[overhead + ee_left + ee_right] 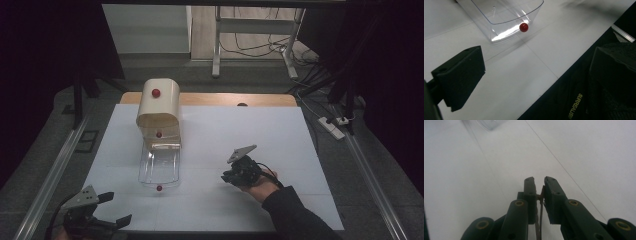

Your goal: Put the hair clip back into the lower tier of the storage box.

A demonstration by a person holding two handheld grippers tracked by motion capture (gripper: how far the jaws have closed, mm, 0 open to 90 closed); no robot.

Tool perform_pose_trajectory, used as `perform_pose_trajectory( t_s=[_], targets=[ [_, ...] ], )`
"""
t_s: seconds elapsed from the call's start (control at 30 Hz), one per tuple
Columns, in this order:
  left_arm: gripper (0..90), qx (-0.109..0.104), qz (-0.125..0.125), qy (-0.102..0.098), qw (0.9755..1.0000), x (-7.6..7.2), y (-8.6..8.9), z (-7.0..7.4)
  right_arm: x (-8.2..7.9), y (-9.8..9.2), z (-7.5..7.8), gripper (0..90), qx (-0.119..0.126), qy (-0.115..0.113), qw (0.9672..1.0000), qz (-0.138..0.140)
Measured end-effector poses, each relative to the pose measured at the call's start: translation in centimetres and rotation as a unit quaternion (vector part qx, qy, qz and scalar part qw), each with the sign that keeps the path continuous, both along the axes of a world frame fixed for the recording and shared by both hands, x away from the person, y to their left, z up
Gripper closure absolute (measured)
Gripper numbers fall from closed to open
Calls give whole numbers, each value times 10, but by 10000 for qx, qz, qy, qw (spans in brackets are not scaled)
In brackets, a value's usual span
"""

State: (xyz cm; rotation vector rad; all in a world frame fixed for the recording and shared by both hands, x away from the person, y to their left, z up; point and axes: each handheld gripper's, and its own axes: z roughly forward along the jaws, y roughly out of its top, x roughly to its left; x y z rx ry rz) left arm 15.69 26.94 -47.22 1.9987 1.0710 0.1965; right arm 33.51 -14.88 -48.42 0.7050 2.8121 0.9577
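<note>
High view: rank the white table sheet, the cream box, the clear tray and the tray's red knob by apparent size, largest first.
1. White table sheet
2. Cream box
3. Clear tray, close to the box
4. Red knob

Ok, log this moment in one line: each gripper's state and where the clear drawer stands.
left gripper: open, near table edge | right gripper: shut, holding nothing visible, right of clear drawer | drawer: pulled out of cream cabinet

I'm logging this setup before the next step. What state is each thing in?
Clear drawer: pulled out of the cabinet, looks empty.
Cream cabinet: upright on the table.
Left gripper: open, holding nothing.
Right gripper: shut, pointing down at the white table; whether it pinches anything is unclear.
</note>
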Motion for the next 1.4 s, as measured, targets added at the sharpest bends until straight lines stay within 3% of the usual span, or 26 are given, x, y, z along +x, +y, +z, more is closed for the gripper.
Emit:
perform_pose_trajectory(
  t_s=[0.37, 1.4],
  targets=[
    [2, -22, 22, 18, 10000, 0, 1, 0, 1, 7, 16, 793, 354, -139, 9992, 120],
    [2, -86, 27, 56, 9999, 1, 2, -1, 14, 38, 40, 794, 936, -228, 9952, 158]
  ],
)
